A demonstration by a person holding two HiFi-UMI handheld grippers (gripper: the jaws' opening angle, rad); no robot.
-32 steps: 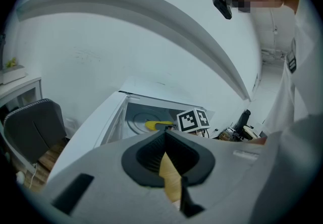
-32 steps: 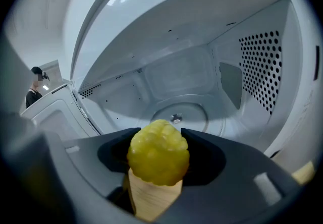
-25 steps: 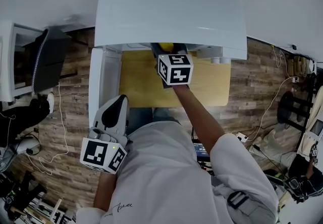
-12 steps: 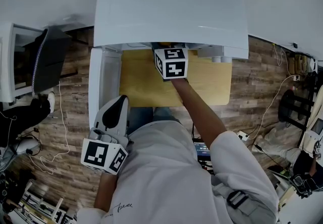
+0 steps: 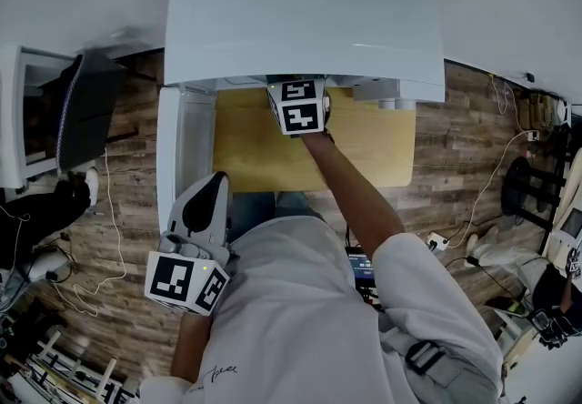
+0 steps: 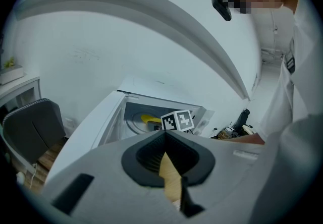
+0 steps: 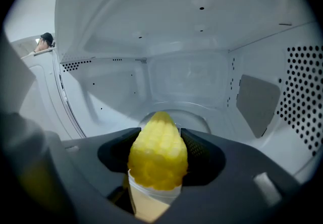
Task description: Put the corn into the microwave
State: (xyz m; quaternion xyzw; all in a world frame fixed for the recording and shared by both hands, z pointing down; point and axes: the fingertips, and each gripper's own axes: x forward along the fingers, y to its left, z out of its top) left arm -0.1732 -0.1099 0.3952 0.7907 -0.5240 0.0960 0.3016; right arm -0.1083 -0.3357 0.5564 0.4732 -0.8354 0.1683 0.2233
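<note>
**A:** Start close in. How many tools are there?

**B:** Two, one in each hand. The left tool (image 5: 216, 180) is nearest the person's body, at about 7 o'clock in the head view, beside the white shirt. Its jaw tips meet and nothing sits between them.

**A:** And the marker cubes?

**B:** Two as well. One marker cube (image 5: 186, 282) rides on the left tool. The second cube (image 5: 300, 106) is at 12 o'clock, on the right tool (image 7: 160, 132), at the end of the outstretched arm.

**A:** What is under that arm?

**B:** One pale wooden worktop (image 5: 373, 152). The single white microwave (image 5: 305, 11) stands at its far side. The microwave's door (image 5: 182, 156) is swung open on the 9 o'clock side of the opening.

**A:** What state is the right tool in?

**B:** Its jaws stand wide and press on both flanks of the corn (image 7: 157, 155). So it is closed on the cob, not empty.

**A:** How many cobs are there, and where?

**B:** One, yellow with a pale base, and its tip points at the back wall. It is inside the oven cavity, held clear of the cavity floor. The one round turntable (image 7: 202, 109) shows just past its tip.

**A:** And further in?

**B:** There are perforated vent holes (image 7: 303, 97) on the 3 o'clock wall, and a thin row of holes on the 9 o'clock wall.

**A:** Anything off to the side?

**B:** One dark chair (image 5: 86, 106) at about 10 o'clock in the head view, on the plank floor (image 5: 127, 211), well apart from the worktop.
</note>
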